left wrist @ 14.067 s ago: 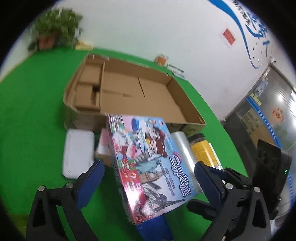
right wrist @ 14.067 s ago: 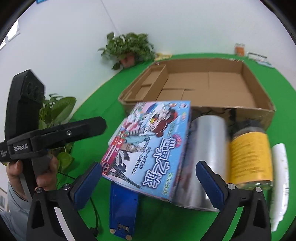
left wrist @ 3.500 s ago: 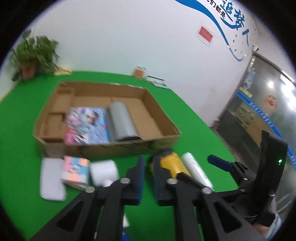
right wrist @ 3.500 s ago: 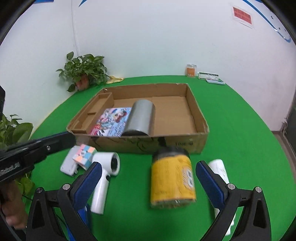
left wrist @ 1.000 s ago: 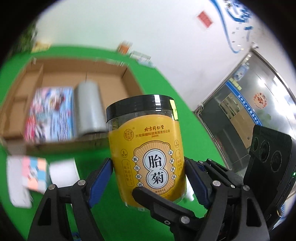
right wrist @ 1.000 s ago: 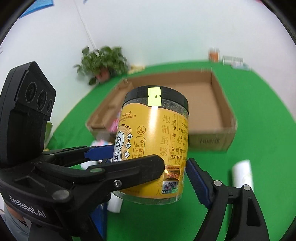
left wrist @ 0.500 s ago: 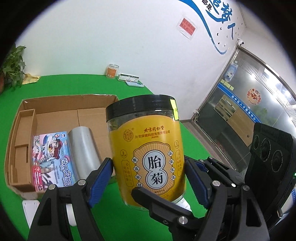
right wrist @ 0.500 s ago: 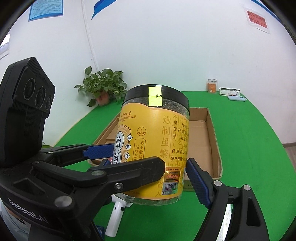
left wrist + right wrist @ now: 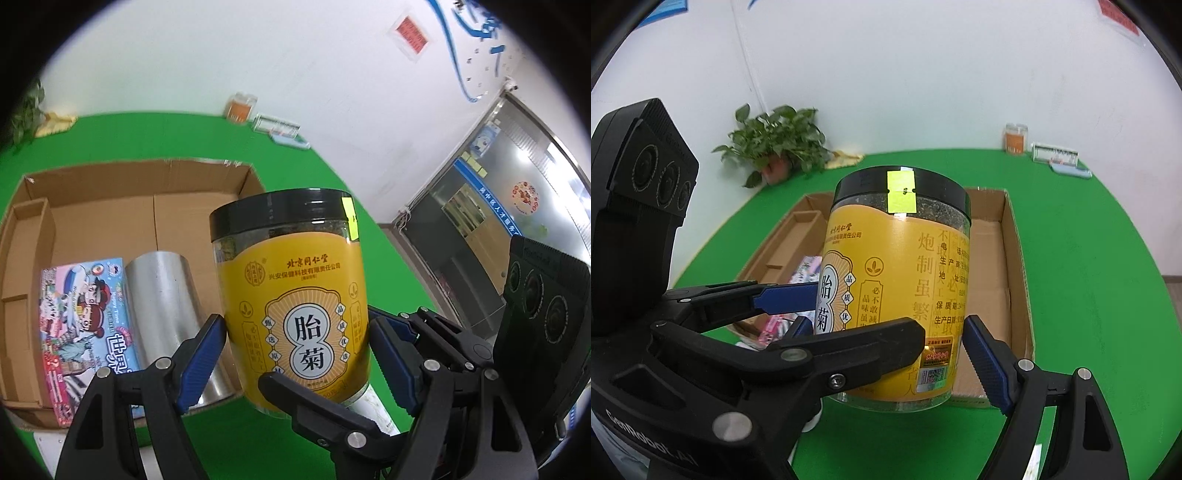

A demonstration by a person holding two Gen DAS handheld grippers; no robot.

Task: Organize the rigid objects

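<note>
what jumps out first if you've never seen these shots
A big yellow jar with a black lid fills the middle of both views, held upright between the left tongs and the right tongs. Behind it on the green table lies an open cardboard box holding a silver cylinder and a colourful game box.

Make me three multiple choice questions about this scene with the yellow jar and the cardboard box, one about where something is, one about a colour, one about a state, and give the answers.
1. Where does the silver cylinder lie?
A. Inside the cardboard box, beside the colourful game box
B. On the green surface outside the box
C. On top of the jar

2. What colour is the lid of the yellow jar?
A. White
B. Black
C. Red

3. How is the jar held?
A. Lying on the table, untouched
B. Clamped by the left gripper and right gripper together, upright in the air
C. Standing inside the box

Answers: 1 A, it rests on the box floor next to the game box. 2 B, the cap is black with a yellow-green seal strip. 3 B, blue pads of both grippers press its sides.
</note>
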